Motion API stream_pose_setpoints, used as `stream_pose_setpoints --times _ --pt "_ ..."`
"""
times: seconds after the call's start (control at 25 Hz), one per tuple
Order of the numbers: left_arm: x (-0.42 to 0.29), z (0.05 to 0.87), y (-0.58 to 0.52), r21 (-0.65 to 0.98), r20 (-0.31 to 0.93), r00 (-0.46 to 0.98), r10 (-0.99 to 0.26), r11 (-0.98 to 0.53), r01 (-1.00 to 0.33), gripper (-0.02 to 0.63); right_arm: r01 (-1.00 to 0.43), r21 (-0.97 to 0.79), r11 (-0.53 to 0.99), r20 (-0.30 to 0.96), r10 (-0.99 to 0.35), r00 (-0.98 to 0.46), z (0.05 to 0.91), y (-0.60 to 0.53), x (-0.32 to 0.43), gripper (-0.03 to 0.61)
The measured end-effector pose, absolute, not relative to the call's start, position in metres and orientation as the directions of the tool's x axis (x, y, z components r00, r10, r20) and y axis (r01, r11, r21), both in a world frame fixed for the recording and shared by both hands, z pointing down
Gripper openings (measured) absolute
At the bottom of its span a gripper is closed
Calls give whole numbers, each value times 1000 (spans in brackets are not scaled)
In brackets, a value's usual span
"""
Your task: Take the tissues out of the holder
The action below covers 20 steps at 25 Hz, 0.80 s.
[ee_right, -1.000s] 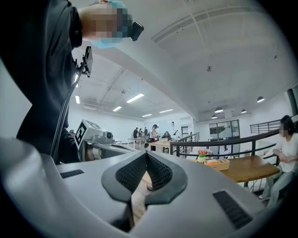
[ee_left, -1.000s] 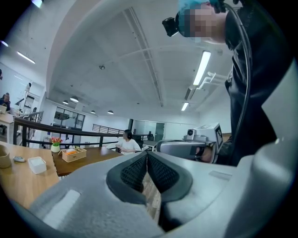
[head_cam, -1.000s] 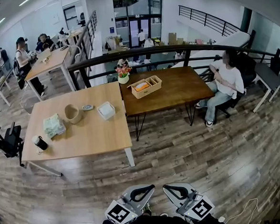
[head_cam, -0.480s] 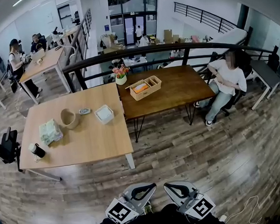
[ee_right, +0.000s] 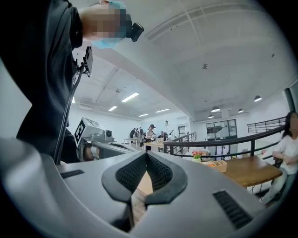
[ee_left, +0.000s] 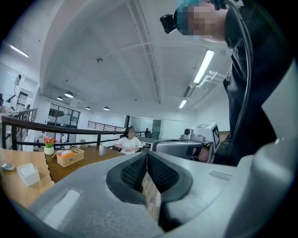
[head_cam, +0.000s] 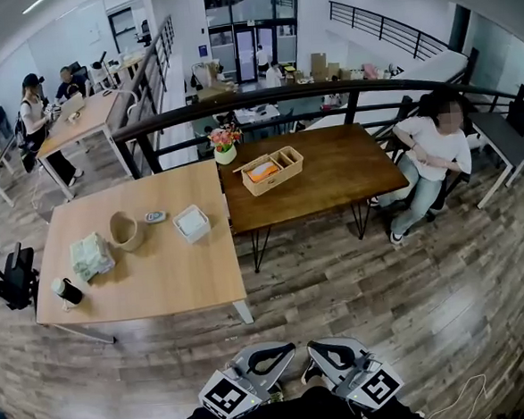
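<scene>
A white square tissue holder (head_cam: 191, 223) sits on the light wood table (head_cam: 159, 278), far ahead and to the left; the left gripper view also shows the holder (ee_left: 28, 174). A green-and-white pack (head_cam: 91, 255) lies left of it. Both grippers are held low against my body, far from the table. My left gripper (head_cam: 274, 354) is shut with nothing in it, its pads (ee_left: 139, 169) meeting at the tip. My right gripper (head_cam: 326, 352) is also shut and empty, its pads (ee_right: 156, 169) closed together.
On the light table are a round beige bowl (head_cam: 126, 230), a small flat item (head_cam: 155, 217) and a dark cup (head_cam: 66, 291). The dark table (head_cam: 348, 167) holds a wooden basket (head_cam: 273, 170) and flowers (head_cam: 224, 142). A person (head_cam: 433, 156) sits at right; wood floor lies between.
The view has drifted a little as I walk: the tables sit slightly lower and further left in the picture. Both grippers stay shut and empty at the bottom edge.
</scene>
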<state>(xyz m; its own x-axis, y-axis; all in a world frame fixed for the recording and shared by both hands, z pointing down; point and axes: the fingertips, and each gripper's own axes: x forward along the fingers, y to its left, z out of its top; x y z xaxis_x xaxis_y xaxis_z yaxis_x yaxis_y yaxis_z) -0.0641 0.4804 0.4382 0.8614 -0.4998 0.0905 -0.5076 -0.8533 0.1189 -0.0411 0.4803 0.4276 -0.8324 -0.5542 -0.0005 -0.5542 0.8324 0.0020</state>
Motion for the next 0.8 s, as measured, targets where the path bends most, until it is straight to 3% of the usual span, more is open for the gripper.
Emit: stream_pose_setpoints --times 0.8 --pt "42 426 350 130 99 795 -598 -785 -606 11 -434 -13 901 -14 -434 -901 422 346 58 5"
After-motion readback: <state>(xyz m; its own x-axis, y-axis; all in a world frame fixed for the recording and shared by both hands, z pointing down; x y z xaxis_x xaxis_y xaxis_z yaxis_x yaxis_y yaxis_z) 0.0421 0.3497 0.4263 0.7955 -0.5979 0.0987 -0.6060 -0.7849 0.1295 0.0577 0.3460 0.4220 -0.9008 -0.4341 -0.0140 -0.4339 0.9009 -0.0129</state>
